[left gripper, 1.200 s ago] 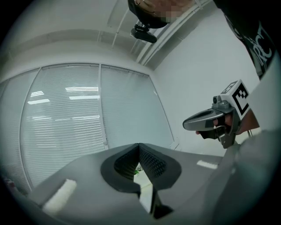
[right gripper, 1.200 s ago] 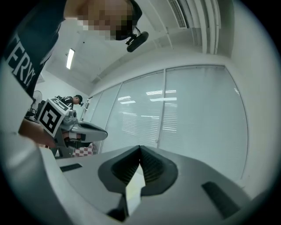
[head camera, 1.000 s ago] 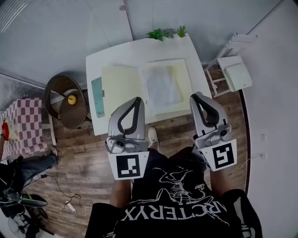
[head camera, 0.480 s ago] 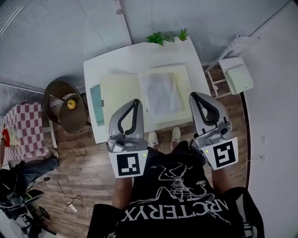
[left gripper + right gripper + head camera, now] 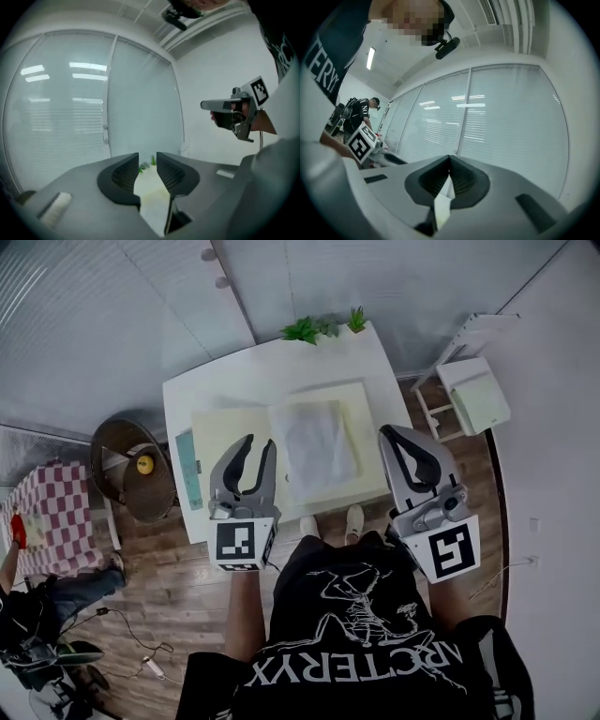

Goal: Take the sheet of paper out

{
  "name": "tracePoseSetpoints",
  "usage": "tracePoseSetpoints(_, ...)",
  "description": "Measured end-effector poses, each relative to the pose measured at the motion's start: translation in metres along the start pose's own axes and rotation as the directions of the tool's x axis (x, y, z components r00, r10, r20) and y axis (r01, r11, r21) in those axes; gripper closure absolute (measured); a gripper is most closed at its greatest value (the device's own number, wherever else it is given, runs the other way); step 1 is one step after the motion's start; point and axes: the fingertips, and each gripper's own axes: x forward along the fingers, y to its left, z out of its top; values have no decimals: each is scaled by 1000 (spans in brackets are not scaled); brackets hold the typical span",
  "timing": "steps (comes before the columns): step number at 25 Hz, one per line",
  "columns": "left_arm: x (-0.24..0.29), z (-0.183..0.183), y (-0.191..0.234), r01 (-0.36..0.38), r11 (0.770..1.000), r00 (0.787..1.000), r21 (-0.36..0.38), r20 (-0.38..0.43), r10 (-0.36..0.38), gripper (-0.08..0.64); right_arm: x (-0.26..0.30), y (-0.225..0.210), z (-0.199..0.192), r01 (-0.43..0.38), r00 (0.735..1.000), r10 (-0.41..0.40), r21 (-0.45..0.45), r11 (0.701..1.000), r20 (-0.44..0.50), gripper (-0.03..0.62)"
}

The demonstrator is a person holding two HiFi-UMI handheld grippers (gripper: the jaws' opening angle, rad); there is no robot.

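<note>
Sheet of paper [image 5: 317, 448] flat on open folder [image 5: 225, 439]; left gripper [image 5: 260, 442] fingers opening, empty; right gripper [image 5: 392, 432] fingers clenched, empty.

An office-like room: glass partitions [image 5: 511, 122] with blinds, a ceiling strip light [image 5: 371, 57], wood floor [image 5: 187, 601], and a white table [image 5: 225, 385] with plants [image 5: 302, 331] at its far edge.

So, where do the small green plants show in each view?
Head view: plants at the white table's far edge, top centre.
Left gripper view: low centre, tiny, between the left gripper's opening jaws, nothing held.
Right gripper view: not in it.
Shared landmark: the glass wall with blinds.
</note>
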Motion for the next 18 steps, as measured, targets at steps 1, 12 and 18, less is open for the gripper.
tracePoseSetpoints(1, 14, -22, 5, 23, 998, 999, -53, -31, -24, 429, -2, -5, -1, 9, 1000, -9, -1, 1000, -3, 580)
tracePoseSetpoints(12, 105, -275, -16, 23, 791, 763, -612, -501, -409, 320, -27, -41, -12, 105, 993, -105, -12, 994, -52, 580)
tracePoseSetpoints(18, 119, -307, -7, -55, 740, 735, -670, -529, -424, 321, -36, -48, -17, 133, 987, -135, -21, 991, -86, 580)
